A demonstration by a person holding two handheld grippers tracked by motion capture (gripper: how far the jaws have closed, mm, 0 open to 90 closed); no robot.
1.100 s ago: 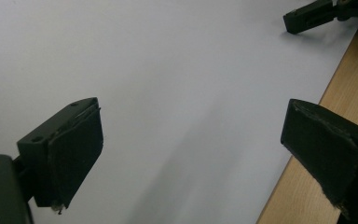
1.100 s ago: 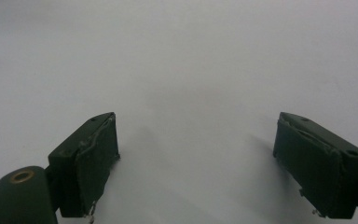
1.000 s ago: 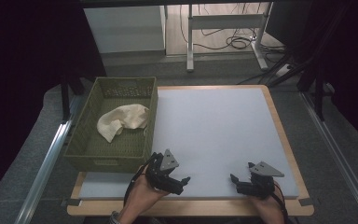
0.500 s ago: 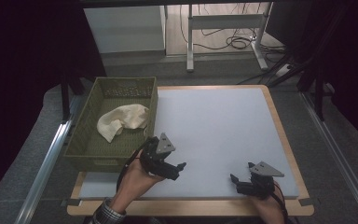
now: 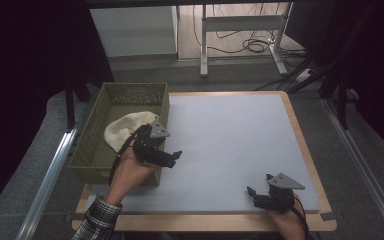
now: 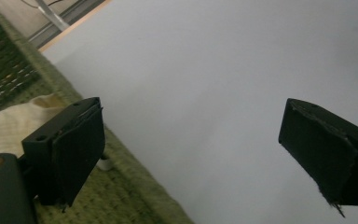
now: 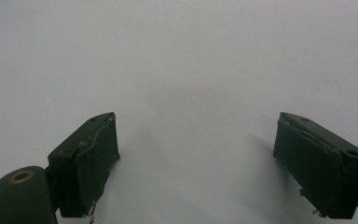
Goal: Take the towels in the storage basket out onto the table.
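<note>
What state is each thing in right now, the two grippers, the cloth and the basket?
left gripper: open, nothing between its jaws, held above the near right corner of the basket.
right gripper: open, nothing between its jaws, low over the mat at its near edge.
cream cloth: crumpled, lying inside the basket, not gripped.
green woven basket: upright at the mat's left edge, holding the cloth.
white mat: flat, bare.

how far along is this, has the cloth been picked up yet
Not yet. The cloth lies in the basket, untouched. In hand: the left gripper is above the basket's near right corner by the cloth, its fingers wide apart with nothing between them. The right gripper rests open on the mat. Grasping the cloth and anything after it are left.
</note>
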